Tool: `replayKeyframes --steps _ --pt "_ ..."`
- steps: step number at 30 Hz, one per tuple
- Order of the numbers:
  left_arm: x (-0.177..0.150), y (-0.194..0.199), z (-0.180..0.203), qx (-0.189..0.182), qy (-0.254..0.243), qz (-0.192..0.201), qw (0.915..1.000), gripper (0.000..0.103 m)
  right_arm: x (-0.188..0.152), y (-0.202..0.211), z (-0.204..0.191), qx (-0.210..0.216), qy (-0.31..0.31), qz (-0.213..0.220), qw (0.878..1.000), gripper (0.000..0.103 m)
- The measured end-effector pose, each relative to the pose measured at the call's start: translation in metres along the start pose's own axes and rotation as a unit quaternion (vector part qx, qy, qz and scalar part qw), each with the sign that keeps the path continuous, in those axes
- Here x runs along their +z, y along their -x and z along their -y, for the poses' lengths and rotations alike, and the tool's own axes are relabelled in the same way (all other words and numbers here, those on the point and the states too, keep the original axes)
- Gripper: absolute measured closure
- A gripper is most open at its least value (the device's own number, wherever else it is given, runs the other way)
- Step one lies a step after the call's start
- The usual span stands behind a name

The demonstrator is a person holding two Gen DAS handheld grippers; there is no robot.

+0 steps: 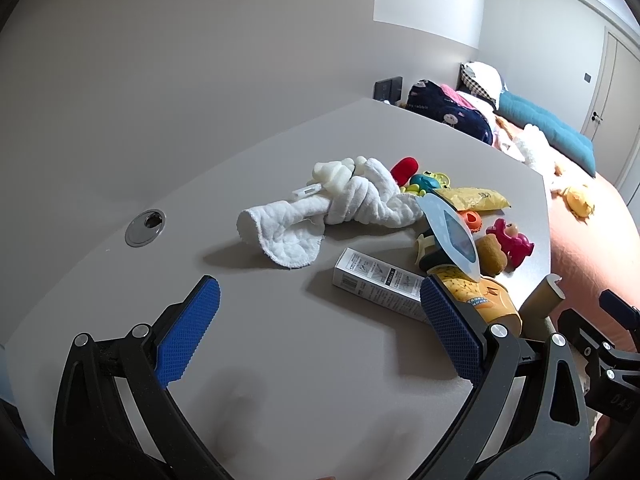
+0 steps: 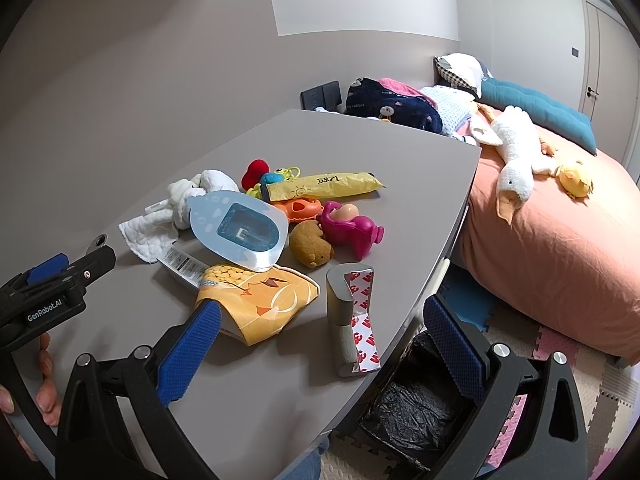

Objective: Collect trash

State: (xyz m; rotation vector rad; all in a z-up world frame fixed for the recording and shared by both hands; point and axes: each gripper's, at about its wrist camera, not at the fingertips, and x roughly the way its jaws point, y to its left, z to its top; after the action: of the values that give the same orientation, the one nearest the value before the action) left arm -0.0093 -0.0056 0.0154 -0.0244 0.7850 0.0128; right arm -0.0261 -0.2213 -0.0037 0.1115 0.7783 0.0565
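Spreading wide, both left gripper [image 1: 320, 316] and right gripper [image 2: 322, 340] fingers flank crinkly snack bag [image 2: 260, 300].

Matt grey table [image 2: 248, 392], quilted cloth towel [image 1: 288, 236], glossy plastic wrapper [image 2: 264, 300]

A grey desk [image 2: 280, 380] carries a knotted white cloth [image 1: 352, 204] beside a red plush heart [image 2: 255, 171], a teal and green frog toy [image 2: 276, 178], an orange plastic toy [image 2: 302, 209], a magenta toy animal [image 2: 352, 232] and a brown plush [image 2: 310, 244]. A metal cable grommet [image 1: 145, 227] sits in the desk top. Beyond the desk, a bed with a salmon sheet [image 2: 560, 260] holds a white goose plush [image 2: 516, 156], a small yellow plush [image 2: 576, 178], a teal cushion [image 2: 536, 112] and a navy blanket [image 2: 392, 108]. Foam puzzle mats [image 2: 600, 392] cover the floor.
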Motion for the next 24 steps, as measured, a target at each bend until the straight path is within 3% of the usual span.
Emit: replayKeyframes --steps 24 --pt "-0.0010 -0.0012 0.0018 -0.002 -0.004 -0.002 1.0000 0.006 -0.0009 0.0011 0.0017 -0.002 0.000 -0.001 1.000 0.002"
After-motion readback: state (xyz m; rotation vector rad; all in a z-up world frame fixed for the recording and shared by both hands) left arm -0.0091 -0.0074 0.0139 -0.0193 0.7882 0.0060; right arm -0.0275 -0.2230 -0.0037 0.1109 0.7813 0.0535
